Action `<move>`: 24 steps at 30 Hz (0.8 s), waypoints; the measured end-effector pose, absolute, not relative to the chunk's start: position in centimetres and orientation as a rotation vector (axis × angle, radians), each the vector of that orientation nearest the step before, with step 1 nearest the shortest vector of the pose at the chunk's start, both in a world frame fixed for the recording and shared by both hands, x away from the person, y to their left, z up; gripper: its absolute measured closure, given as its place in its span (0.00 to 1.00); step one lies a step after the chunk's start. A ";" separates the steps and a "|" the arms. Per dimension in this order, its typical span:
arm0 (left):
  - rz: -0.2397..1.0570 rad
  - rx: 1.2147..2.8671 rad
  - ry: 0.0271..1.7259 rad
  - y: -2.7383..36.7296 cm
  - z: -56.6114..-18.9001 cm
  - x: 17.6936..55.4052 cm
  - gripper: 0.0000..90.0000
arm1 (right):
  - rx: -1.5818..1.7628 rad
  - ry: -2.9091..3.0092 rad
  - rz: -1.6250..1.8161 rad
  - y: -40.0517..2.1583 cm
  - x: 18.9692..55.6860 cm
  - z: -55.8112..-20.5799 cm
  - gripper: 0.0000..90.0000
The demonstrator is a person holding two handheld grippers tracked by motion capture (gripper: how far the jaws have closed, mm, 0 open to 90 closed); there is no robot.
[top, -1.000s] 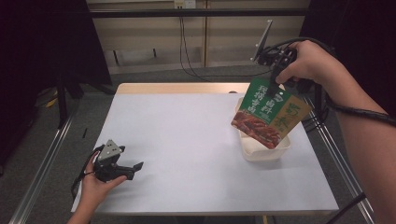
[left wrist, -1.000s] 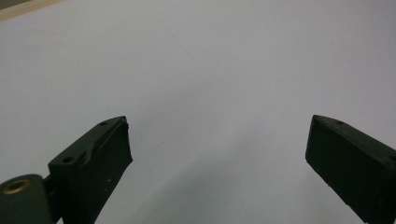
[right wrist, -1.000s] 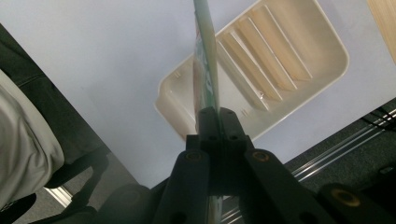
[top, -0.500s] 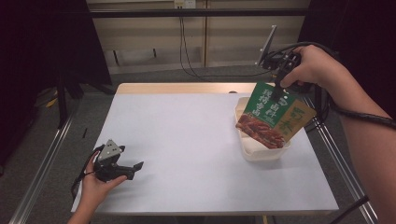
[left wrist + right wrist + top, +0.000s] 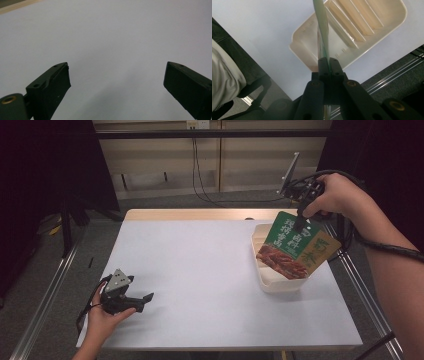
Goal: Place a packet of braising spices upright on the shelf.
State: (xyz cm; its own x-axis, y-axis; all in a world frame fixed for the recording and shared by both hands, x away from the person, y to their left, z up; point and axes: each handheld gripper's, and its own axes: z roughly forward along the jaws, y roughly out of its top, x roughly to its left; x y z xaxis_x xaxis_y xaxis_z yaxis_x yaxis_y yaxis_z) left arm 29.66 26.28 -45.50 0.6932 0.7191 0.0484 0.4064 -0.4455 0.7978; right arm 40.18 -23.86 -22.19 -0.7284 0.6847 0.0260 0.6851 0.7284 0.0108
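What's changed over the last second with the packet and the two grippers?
The right gripper, still shut on the top edge of the green snack packet, has carried it lower and a little toward the person's side, so it now hangs over the cream tray with its bottom edge close to the tray. Nothing was let go. The left gripper stays open, resting on the white table; the tray has not moved.
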 end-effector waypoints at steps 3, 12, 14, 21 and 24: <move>0.490 2.089 0.864 26.2 -45.5 29.6 0.07 | -1.148 -2.896 -0.027 -23.8 40.3 -22.6 1.00; 0.490 2.091 0.856 26.4 -45.5 29.7 0.07 | -1.161 -2.885 -0.003 -23.5 40.6 -23.1 1.00; 0.495 2.095 0.854 26.3 -45.5 29.7 0.07 | -1.157 -2.884 0.001 -23.4 40.6 -23.3 1.00; 0.492 2.092 0.854 26.3 -45.5 29.7 0.07 | -1.151 -2.875 0.003 -23.4 40.8 -23.9 1.00; 0.496 2.093 0.853 26.3 -45.5 29.7 0.07 | -1.148 -2.875 0.002 -23.3 40.8 -24.0 1.00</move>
State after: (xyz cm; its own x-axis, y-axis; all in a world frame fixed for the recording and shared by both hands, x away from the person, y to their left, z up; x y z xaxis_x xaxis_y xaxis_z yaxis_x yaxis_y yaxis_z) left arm 29.68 26.34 -45.47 0.6953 0.7168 0.0534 0.4012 -0.4487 0.7986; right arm 40.81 -23.33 -24.04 -0.7239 0.6886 0.0421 0.6885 0.7250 -0.0185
